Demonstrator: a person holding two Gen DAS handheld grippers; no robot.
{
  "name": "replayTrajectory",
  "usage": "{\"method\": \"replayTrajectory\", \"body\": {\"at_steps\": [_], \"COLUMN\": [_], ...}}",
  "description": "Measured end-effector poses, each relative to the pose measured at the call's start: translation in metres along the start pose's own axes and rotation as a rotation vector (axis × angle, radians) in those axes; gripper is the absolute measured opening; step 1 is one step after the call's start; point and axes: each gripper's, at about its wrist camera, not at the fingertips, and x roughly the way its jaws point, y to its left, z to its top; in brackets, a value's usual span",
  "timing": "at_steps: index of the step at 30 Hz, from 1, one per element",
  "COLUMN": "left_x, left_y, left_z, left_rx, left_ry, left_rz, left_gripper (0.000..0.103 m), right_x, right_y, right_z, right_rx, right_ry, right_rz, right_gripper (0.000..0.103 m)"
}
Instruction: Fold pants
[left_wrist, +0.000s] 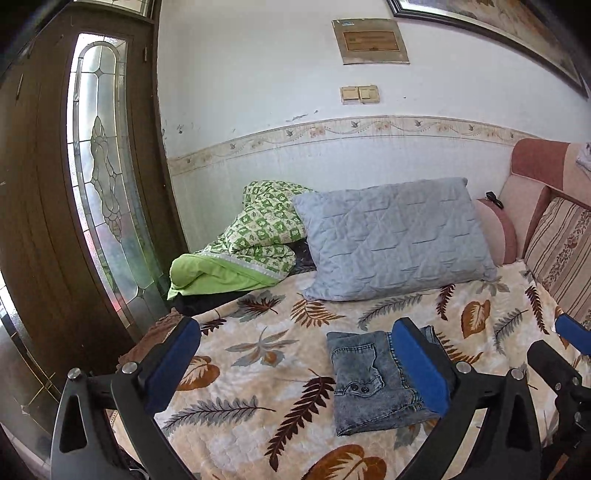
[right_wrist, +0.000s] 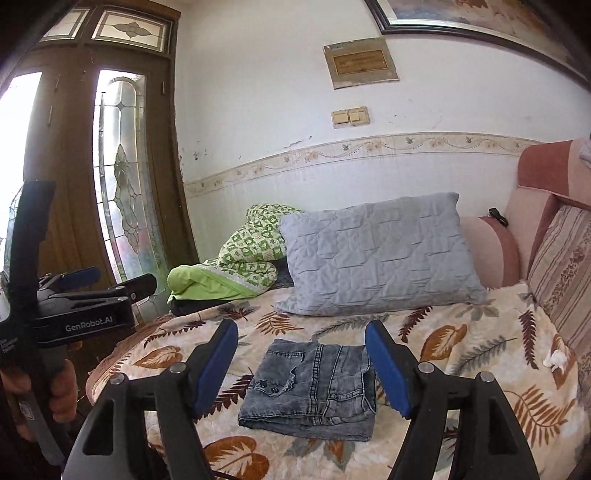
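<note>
While raised above the leaf-print bedspread, left gripper spread wide, right gripper parted too, neither pinching anything; folded pants flat on bedspread, well short of grey pillow.

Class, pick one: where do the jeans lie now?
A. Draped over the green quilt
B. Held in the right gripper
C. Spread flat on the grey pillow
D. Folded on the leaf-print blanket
D: the jeans sit folded on the blanket, in front of the pillow, with neither gripper holding them.
</note>
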Motion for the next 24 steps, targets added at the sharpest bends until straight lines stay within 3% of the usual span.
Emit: {"method": "replayTrajectory", "body": {"at_steps": [10,24], "left_x": [0.008,0.042], "left_y": [0.002,0.007], "left_z": [-0.005,-0.026], "left_rx": [-0.009,0.003], "left_ry": [0.013,0.092], "left_rz": [0.017,0.059], "left_gripper": [0.103,0.103], "right_x": [0.013,0.024], "right_y": [0.001,-0.006], "right_z": [-0.012,-0.018], "right_rx": [-0.002,-0.005], "right_ry": [0.031,0.047], "right_rz": [-0.008,-0.037], "right_gripper": [0.075,0.075]}}
